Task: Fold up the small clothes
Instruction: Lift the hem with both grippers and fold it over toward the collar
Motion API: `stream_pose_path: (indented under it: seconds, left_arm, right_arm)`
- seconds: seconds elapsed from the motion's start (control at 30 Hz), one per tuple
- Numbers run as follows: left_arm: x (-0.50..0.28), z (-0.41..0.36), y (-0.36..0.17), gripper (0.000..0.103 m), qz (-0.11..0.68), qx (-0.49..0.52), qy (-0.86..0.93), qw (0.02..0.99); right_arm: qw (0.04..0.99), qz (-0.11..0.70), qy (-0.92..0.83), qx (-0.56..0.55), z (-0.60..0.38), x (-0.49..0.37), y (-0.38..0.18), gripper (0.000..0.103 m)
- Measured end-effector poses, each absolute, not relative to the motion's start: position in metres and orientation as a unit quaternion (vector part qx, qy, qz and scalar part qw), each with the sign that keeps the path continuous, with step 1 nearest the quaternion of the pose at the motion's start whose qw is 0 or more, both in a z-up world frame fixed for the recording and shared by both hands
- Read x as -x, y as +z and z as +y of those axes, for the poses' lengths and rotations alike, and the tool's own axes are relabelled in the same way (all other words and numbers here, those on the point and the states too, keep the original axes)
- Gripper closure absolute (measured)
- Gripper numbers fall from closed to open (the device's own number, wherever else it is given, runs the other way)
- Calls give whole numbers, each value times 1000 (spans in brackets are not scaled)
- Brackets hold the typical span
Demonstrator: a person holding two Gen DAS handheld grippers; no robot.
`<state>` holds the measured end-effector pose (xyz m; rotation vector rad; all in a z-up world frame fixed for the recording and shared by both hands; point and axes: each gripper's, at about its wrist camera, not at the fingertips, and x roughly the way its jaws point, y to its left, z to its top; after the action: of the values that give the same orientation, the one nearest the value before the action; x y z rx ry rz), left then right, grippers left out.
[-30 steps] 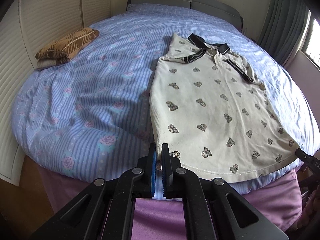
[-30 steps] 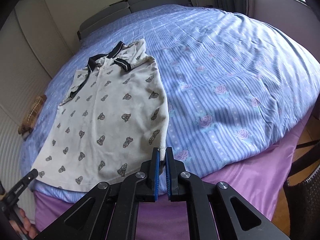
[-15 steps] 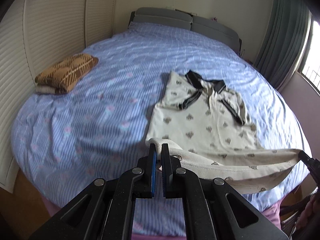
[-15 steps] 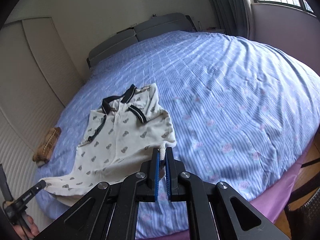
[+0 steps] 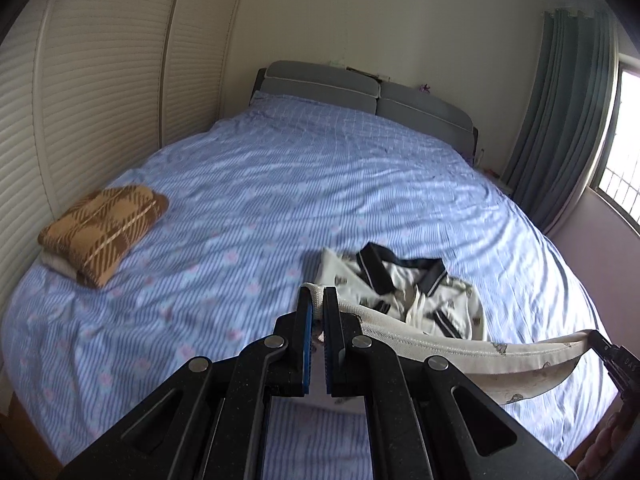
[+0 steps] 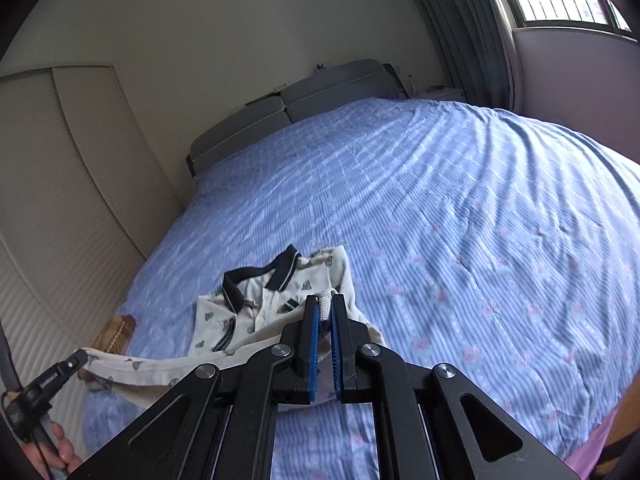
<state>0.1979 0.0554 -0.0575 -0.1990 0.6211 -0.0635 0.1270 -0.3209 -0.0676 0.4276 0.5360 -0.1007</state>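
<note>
A small cream polo shirt (image 5: 416, 296) with a dark collar and small animal prints lies on the blue striped bed (image 5: 280, 200). Its collar end rests on the sheet while the hem hangs lifted in the air. My left gripper (image 5: 317, 298) is shut on one hem corner. The hem (image 5: 460, 346) stretches taut to the right, where the other gripper's tip (image 5: 600, 342) holds it. In the right wrist view, my right gripper (image 6: 325, 304) is shut on the opposite hem corner, above the shirt (image 6: 256, 300), and the left gripper's tip (image 6: 76, 360) pinches the hem's far end.
A folded brown plaid garment (image 5: 106, 226) lies on the bed's left side over a pale folded piece. A grey headboard (image 5: 360, 96) stands at the far end. Louvred wardrobe doors (image 5: 80, 100) run along the left, curtains (image 5: 568, 120) and a window on the right.
Both grippers have risen and moved toward the collar, carrying the hem up and over the shirt's body. The shirt lay flat a second ago; now only its upper part shows.
</note>
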Motion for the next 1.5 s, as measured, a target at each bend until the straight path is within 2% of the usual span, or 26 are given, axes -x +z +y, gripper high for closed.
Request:
stream_pose_path:
  seconds: [0.37, 0.7, 0.9, 1.13, 1.37, 1.4, 1.47, 1.5]
  left_arm:
    - [-302, 48, -87, 96, 310, 111, -21, 944]
    - [-384, 37, -152, 96, 361, 108, -17, 926]
    - [-409, 37, -177, 96, 375, 112, -14, 920]
    - [-431, 29, -181, 96, 364, 100, -19, 926]
    - [-442, 28, -208, 95, 402, 89, -10, 911]
    - [-440, 28, -209, 95, 401, 88, -9, 912]
    - [-438, 27, -208, 86, 399, 84, -6, 913]
    - [-435, 26, -206, 73, 398, 80, -7, 914]
  right_arm:
    - [935, 271, -61, -221, -337, -234, -87, 96]
    - [919, 313, -81, -227, -346, -319, -137, 96]
    - [909, 337, -93, -225, -351, -353, -170, 96]
    - [908, 338, -99, -227, -353, -373, -183, 96]
    - [896, 370, -102, -222, -353, -392, -207, 96]
    - [896, 374, -100, -219, -352, -394, -209, 96]
    - [898, 374, -101, -208, -349, -393, -210, 96]
    - [899, 372, -102, -205, -349, -392, -209, 94]
